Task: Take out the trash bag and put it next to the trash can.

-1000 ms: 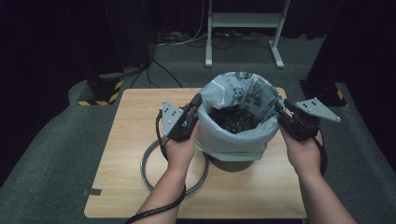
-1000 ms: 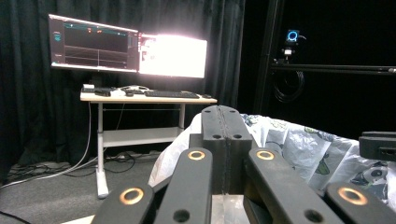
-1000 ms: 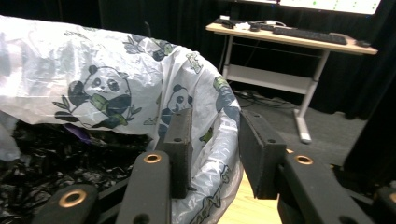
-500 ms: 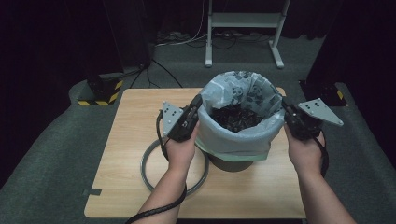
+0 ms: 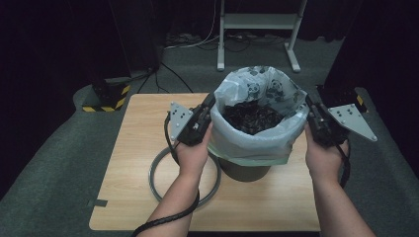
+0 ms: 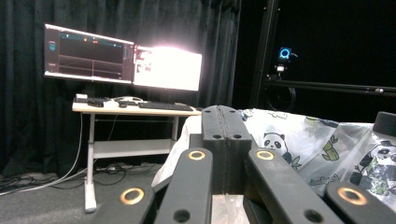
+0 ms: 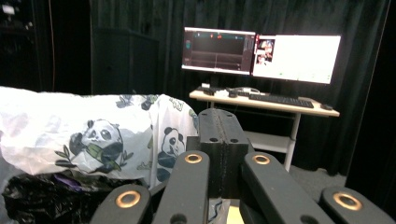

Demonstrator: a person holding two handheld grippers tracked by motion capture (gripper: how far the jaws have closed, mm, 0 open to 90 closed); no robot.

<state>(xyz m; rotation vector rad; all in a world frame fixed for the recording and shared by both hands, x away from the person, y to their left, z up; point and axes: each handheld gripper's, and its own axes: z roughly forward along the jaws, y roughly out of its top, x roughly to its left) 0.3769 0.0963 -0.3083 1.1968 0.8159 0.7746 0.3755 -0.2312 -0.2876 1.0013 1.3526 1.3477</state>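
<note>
A: High view: your left gripper [image 5: 210, 101] and right gripper [image 5: 309, 103] sit at opposite sides of the panda bag [image 5: 257, 143]. It lines the bin [image 5: 244, 170] standing mid-surface [image 5: 138, 128] and is full of dark rubbish.

B: And the fingers?

A: Pressed together on both grippers, apparently pinching the bag's rim. I'd judge you're at the grasp. Next, lift both sides evenly or the film may tear.

B: What do the gripper views add?

A: Left gripper view shows the closed fingers [image 6: 224, 135] close up, with monitors [image 6: 123, 60] beyond. The high view gives the metal ring [image 5: 158, 182] lying beside the bin.
</note>
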